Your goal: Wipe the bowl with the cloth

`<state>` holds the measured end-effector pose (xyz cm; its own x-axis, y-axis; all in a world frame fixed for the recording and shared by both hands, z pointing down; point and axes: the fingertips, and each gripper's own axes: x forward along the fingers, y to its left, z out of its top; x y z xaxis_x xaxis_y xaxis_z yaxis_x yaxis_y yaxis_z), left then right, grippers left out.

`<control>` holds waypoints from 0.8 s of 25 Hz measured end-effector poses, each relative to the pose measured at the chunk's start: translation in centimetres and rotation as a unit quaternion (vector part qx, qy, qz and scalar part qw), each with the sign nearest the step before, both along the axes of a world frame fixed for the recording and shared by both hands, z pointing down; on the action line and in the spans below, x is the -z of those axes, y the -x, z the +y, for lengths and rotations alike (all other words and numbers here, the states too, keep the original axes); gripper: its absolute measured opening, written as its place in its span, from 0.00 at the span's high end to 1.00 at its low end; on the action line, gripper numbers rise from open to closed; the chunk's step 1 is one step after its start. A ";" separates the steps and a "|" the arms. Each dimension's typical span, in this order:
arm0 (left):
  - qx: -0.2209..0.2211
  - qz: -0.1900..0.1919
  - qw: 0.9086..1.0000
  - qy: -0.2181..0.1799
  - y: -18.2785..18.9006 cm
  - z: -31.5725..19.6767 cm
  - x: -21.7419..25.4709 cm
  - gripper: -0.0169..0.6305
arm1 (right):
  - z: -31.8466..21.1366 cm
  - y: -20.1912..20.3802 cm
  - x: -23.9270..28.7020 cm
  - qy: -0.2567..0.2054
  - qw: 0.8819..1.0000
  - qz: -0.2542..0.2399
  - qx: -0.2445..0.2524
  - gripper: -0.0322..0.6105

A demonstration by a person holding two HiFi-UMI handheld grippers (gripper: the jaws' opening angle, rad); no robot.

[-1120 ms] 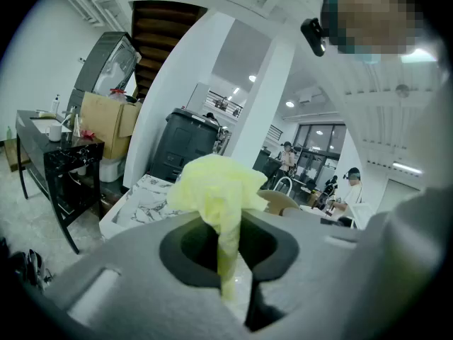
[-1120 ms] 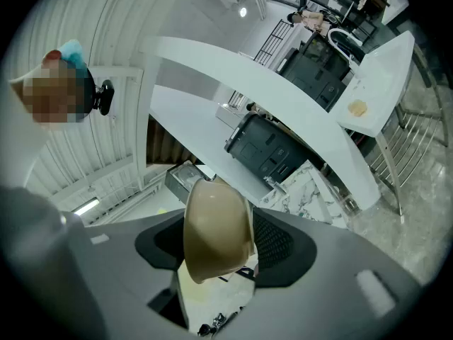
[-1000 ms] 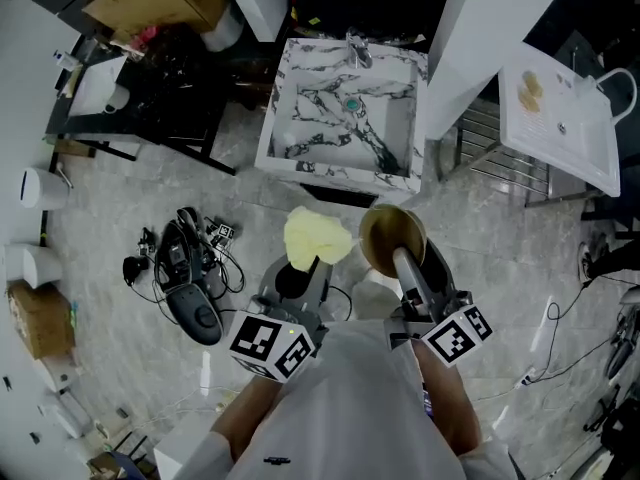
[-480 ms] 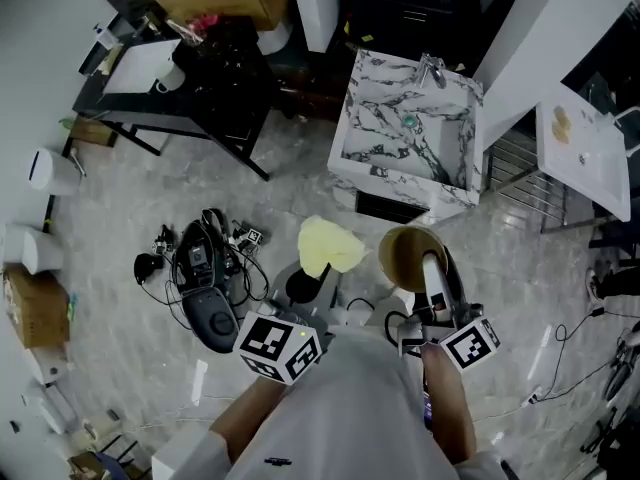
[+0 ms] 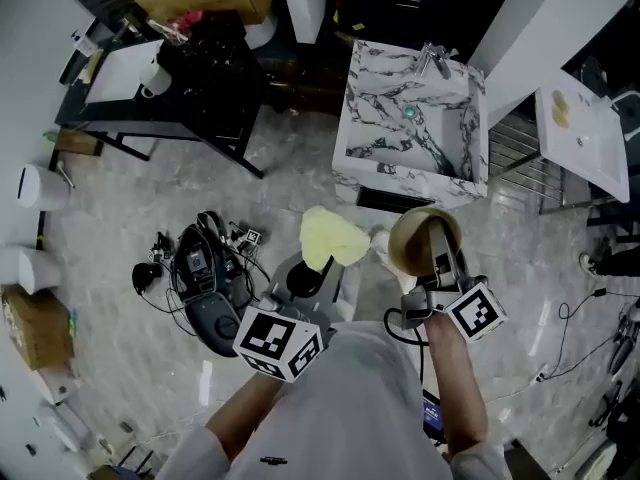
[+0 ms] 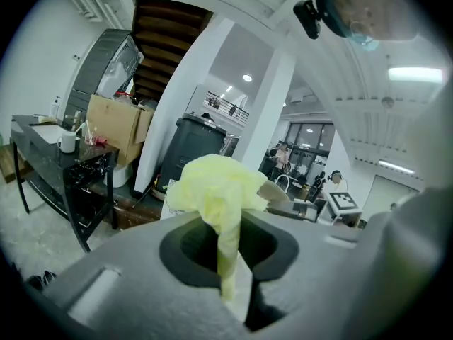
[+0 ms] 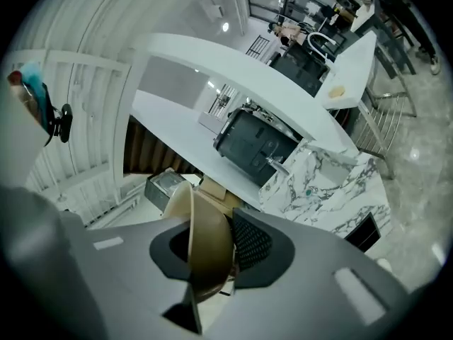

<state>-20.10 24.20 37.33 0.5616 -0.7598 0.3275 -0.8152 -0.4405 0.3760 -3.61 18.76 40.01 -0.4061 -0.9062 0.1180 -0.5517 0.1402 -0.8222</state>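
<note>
Cloth: a yellow cloth [image 6: 216, 186], bunched into a soft wad, stands up out of the left tongs [image 6: 230, 264] and is held in the air just beside the bowl.
Left tongs: nearly closed, pinching a thin tail of the cloth; the loose bulk sits above the jaws.
Bowl: a tan bowl [image 7: 202, 250], tipped on edge, is held above the floor [image 5: 120, 208], short of the marbled sink [image 5: 360, 88].
Right tongs: the right tongs [image 7: 212, 261] are closing tight on the bowl's wall, one pad inside and one outside.
Handling, cloth: likely light, limp and yielding; a grip low on the gathered tail leaves the wad free to rub.
Handling, bowl: it looks stiff, smooth and perhaps slippery; a rim pinch may let it swivel under wiping pressure, so a deep bite on the wall seems wise.
Writing: no brand or label can be read; only square black-and-white markers [image 5: 278, 343] show on the tongs.
</note>
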 end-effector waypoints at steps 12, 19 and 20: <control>-0.042 -0.017 0.999 0.009 -6.1 -11.2 -1.0 0.90 | -8.7 -2.9 -2.4 0.026 1.000 -0.003 0.012 0.82; -0.046 -0.036 0.998 0.010 -10.8 -19.7 -0.5 0.90 | -16.8 -7.1 -1.8 0.020 1.000 0.001 0.014 0.82; -0.044 -0.038 0.998 0.011 -11.5 -20.5 -0.5 0.90 | -17.7 -7.6 -1.9 0.020 1.000 0.007 0.015 0.82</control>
<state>-8.65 3.67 37.81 0.5996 -0.7004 0.3873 -0.7996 -0.5046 0.3255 4.01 1.07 41.91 -0.4318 -0.8877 0.1596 -0.5595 0.1248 -0.8194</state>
